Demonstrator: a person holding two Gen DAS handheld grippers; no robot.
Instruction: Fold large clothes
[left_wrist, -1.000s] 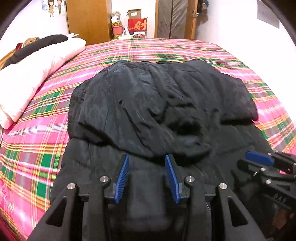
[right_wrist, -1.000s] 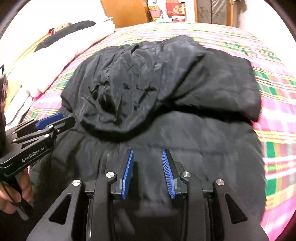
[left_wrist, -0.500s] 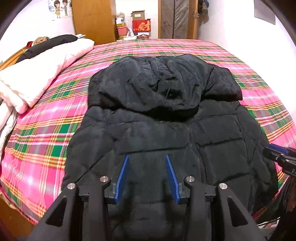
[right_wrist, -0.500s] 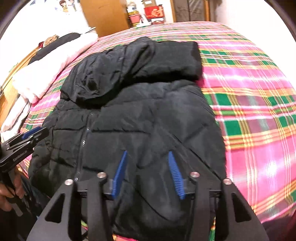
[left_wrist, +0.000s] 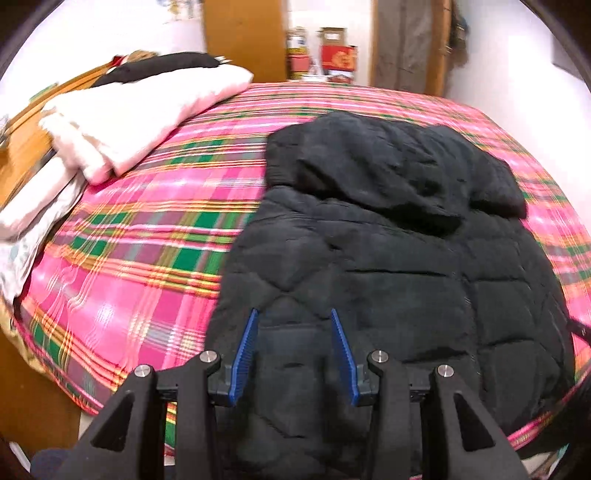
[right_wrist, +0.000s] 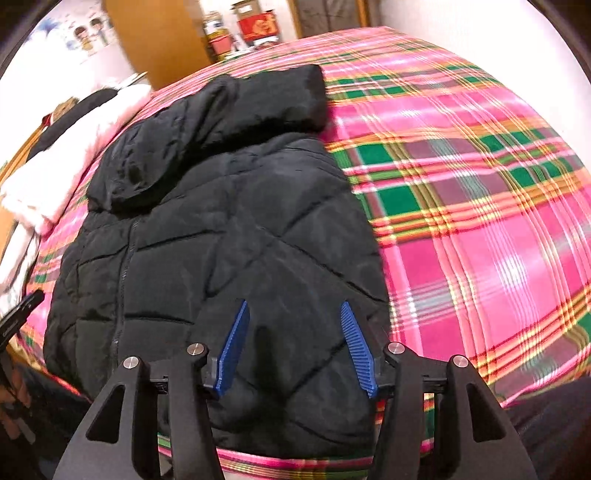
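Below, black jacket on plaid bed, left tool parted, right tool opening, both empty

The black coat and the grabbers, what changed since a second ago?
Both grippers pulled back from the hood toward the black coat's near edge. The right gripper is opening its fingers, nothing between them. The left gripper stayed open and empty. The coat stayed on the plaid bed.

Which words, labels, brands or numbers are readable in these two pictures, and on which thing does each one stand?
No text can be read with certainty.
Red box at the far wall: a gold mark, too blurred to read.
Wall stickers: cartoon figures, no legible words.
Left gripper, at the edge of the right wrist view: small pale print on its body, too small to read.
Jacket: no label visible.
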